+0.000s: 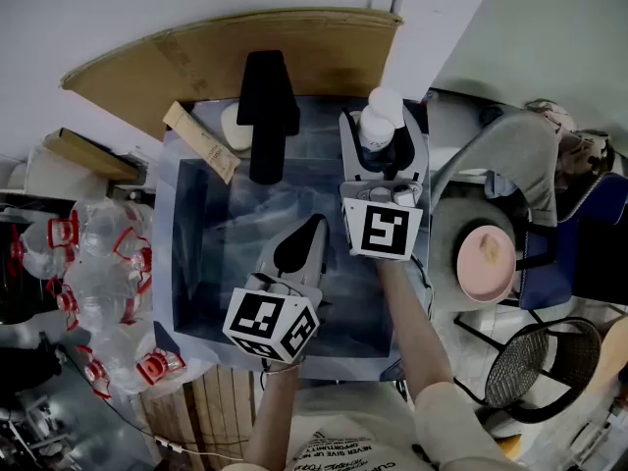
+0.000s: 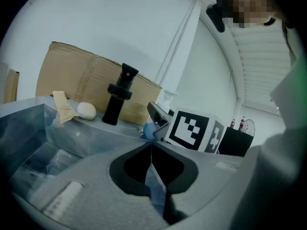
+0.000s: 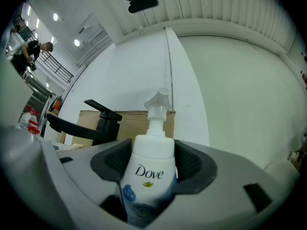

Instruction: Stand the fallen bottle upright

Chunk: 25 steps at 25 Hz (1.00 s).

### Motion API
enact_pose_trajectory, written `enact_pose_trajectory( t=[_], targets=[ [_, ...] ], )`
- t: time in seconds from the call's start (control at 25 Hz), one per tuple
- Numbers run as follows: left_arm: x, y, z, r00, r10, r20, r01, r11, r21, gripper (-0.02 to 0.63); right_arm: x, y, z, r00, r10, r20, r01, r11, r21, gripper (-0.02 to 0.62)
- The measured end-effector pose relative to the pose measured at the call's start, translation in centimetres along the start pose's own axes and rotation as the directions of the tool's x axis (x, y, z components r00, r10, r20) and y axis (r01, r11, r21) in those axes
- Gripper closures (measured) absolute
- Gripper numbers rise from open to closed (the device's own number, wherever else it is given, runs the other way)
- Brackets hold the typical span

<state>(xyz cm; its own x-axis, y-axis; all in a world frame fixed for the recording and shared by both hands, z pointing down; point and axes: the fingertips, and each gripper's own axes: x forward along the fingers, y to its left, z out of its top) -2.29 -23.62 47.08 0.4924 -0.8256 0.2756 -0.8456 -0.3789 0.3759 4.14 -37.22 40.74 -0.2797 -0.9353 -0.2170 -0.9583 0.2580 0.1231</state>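
Note:
A white Dove pump bottle (image 3: pixel 149 171) stands roughly upright between the jaws of my right gripper (image 1: pixel 383 153), which is shut on its body. The head view shows the bottle's (image 1: pixel 381 124) pump top from above, at the sink's far right corner. Its base is hidden, so I cannot tell whether it rests on the sink floor. My left gripper (image 1: pixel 314 226) hovers over the middle of the sink, jaws shut with nothing between them. In the left gripper view its closed tips (image 2: pixel 151 146) point toward the right gripper's marker cube (image 2: pixel 194 131).
The sink (image 1: pixel 186 263) is lined with blue-grey plastic. A black faucet (image 1: pixel 267 106) stands at its back, with a white soap (image 1: pixel 234 126) and a tan tube (image 1: pixel 201 143) beside it. Cardboard (image 1: pixel 196 62) leans behind. Empty plastic bottles (image 1: pixel 98 263) lie left; a pink plate (image 1: pixel 486 261) sits right.

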Motion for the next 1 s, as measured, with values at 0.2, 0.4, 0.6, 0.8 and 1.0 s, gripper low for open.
enact_pose_trajectory(
  t=[0.2,0.4,0.6,0.8,1.0],
  targets=[
    [-0.4,-0.3,0.0,1.000,0.000,0.002,0.000,1.000,-0.001,0.580,0.0,0.1,-0.3,0.998,0.032,-0.045,-0.030,0.999,0.034,0.314],
    [-0.7,-0.8,0.2,1.000,-0.005,0.008,0.005,1.000,-0.002,0.580,-0.5,0.3,-0.4,0.996,0.060,-0.071,-0.055,0.995,0.078,0.295],
    [-1.2,-1.6,0.7,1.000,-0.016,0.024,0.016,1.000,0.000,0.580,-1.3,0.2,0.7,0.995,0.080,-0.059,-0.074,0.993,0.091,0.295],
    [-1.9,-2.6,1.7,0.998,-0.023,0.052,0.022,1.000,0.014,0.580,-2.6,0.0,1.7,0.993,0.101,-0.067,-0.093,0.990,0.107,0.295],
    [-2.7,-3.7,2.9,0.996,-0.026,0.081,0.023,0.999,0.038,0.580,-4.5,-0.7,2.8,0.993,0.082,-0.086,-0.074,0.993,0.096,0.363]
  ],
)
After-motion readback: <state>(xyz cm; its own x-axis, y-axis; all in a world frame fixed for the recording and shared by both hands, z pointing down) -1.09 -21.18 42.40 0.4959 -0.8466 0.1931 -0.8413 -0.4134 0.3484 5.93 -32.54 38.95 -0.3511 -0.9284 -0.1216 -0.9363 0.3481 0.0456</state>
